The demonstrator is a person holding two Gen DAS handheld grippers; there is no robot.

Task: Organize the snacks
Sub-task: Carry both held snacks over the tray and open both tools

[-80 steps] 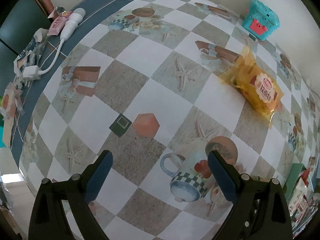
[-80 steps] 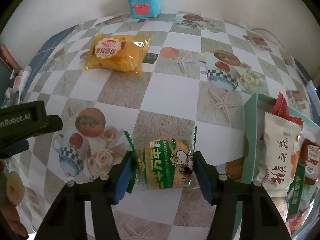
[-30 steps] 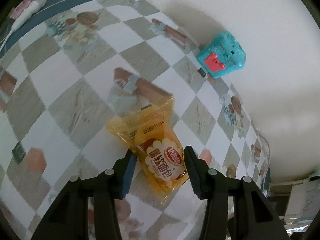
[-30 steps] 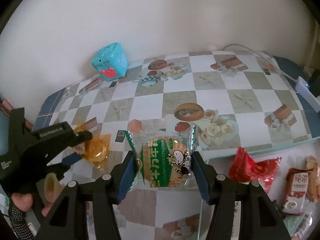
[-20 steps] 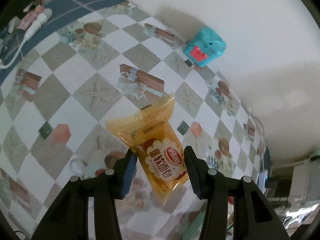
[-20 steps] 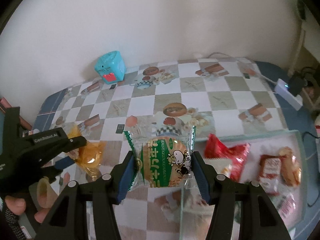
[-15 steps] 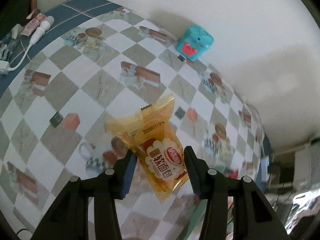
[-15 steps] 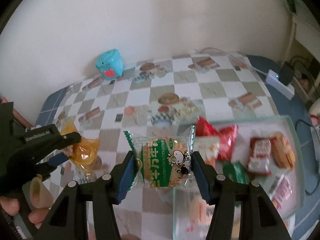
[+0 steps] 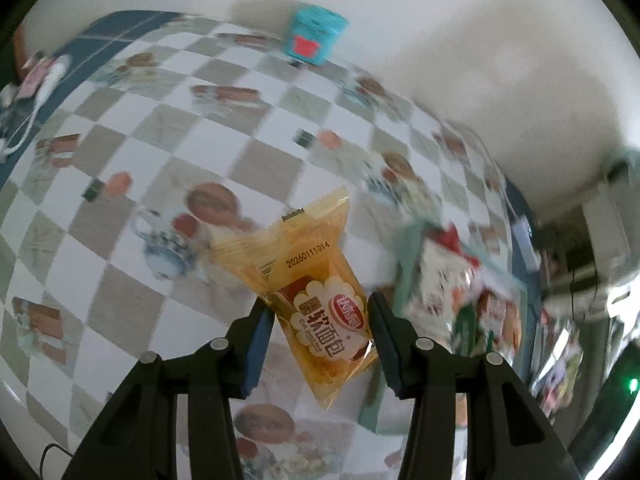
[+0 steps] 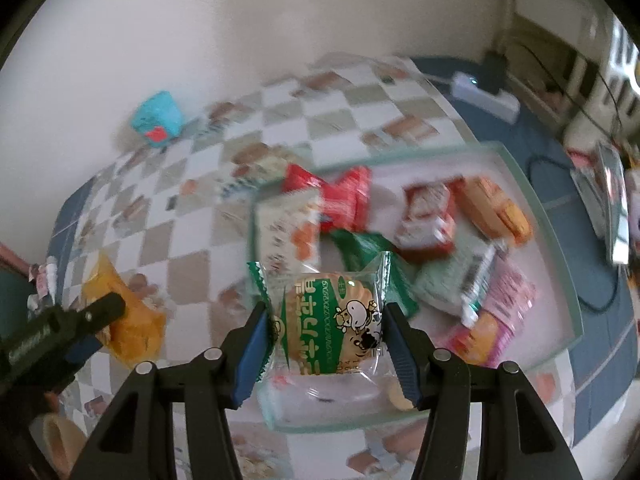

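Observation:
My left gripper (image 9: 320,336) is shut on a yellow bread packet (image 9: 308,280), held in the air above the checkered tablecloth (image 9: 172,128). In the right wrist view that same yellow bread packet (image 10: 128,320) hangs at the lower left. My right gripper (image 10: 324,340) is shut on a green-and-clear biscuit packet (image 10: 328,320), which hangs over the near left corner of a pale green tray (image 10: 560,248) holding several snack packets. The tray (image 9: 404,280) lies to the right of the yellow packet in the left wrist view, blurred by motion.
A turquoise box (image 9: 316,36) stands against the wall at the back of the table. A white power strip (image 10: 484,92) with cables lies beyond the tray. A white handheld device and small items (image 9: 44,80) lie on the blue border at far left.
Both grippers have carried their packets across the table toward the tray. The biscuit packet, earlier over bare tablecloth, now hangs over the tray's near corner. The left view has rolled.

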